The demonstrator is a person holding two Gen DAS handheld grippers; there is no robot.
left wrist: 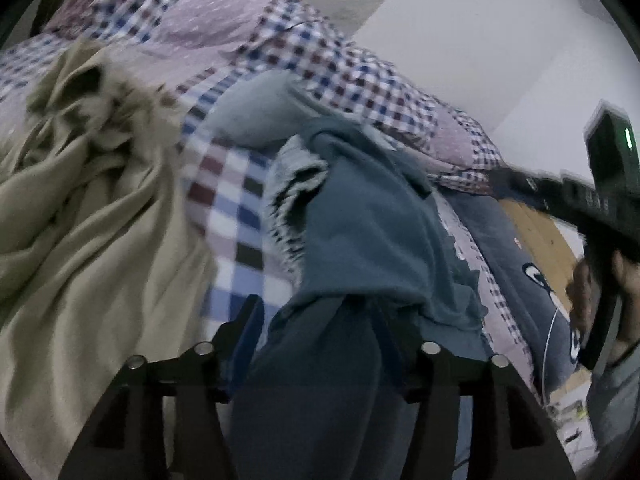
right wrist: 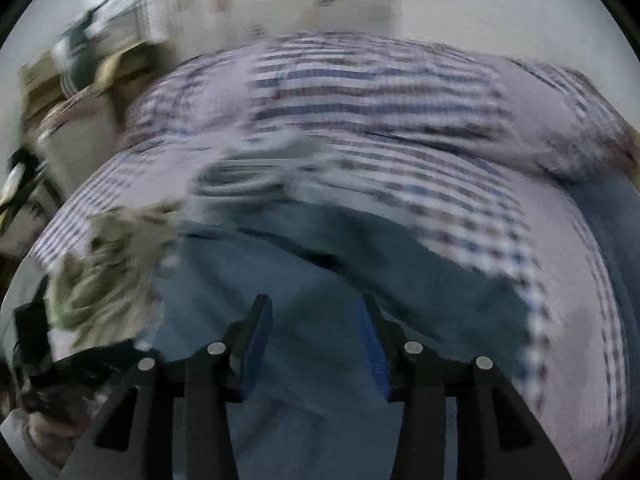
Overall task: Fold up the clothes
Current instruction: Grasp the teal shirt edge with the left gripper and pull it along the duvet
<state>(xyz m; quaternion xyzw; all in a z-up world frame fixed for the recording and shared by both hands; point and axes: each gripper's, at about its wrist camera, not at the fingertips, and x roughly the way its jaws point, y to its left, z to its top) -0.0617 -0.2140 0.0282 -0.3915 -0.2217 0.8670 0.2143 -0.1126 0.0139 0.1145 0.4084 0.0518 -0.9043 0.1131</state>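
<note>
the left tongs (left wrist: 316, 320) are standing half apart with a bunched fold of the blue garment (left wrist: 372, 216) between them, apparently anchoring it on the checked bed cover (left wrist: 232, 184). the right tongs (right wrist: 316, 320) are hanging apart, empty, just above that garment. no legible writing is showing.

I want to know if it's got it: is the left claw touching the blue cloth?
Touching. In the left wrist view the blue cloth runs between the left claw fingers and bunches against both.
</note>
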